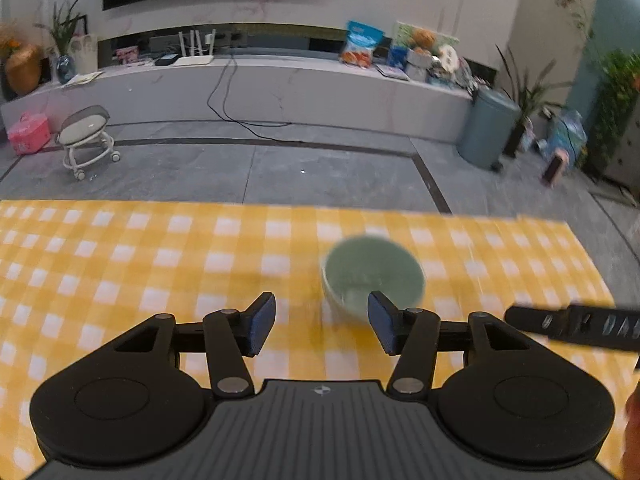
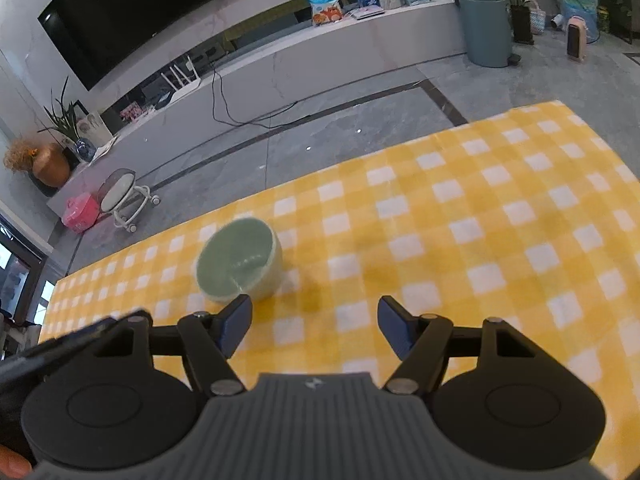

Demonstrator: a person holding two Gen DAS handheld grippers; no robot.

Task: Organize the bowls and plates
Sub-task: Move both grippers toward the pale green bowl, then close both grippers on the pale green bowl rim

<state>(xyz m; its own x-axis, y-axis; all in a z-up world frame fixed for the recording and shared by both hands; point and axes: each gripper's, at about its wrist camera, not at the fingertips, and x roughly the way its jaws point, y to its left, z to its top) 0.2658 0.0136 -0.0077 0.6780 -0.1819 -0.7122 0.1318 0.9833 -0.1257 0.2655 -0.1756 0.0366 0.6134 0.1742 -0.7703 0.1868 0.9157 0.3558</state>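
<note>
Currently, notes by item, working outward from the jaws.

Left jaws: the left gripper (image 1: 321, 322) has its jaws wide apart and holds nothing; blue pads (image 1: 262, 322) face each other over bare cloth.

Right jaws: the right gripper (image 2: 315, 326) likewise has its jaws spread and empty.

Bowl position: one pale green bowl (image 1: 372, 276) stands upright on the worktop (image 1: 120, 264), just ahead of the left gripper's right-hand finger, which overlaps its near wall in the left wrist view. From the right wrist the same bowl (image 2: 239, 262) sits ahead and left of that gripper's left finger. Contact cannot be confirmed in either view; the left view is motion-blurred.

Bowl handling (judgement): looks like glazed ceramic, so stiff, moderately heavy for its size, slick and chippable. No give under the pads.

Grip site (judgement): pinch the rim wall, one pad inside and one outside, on the near side. Spanning the whole bowl looks marginal for this opening.

Risk (judgement): glaze may slide in the pads if tilted; the checked cloth could drag or bunch if the bowl is pushed instead of lifted.

Plates: none visible in either view.
</note>
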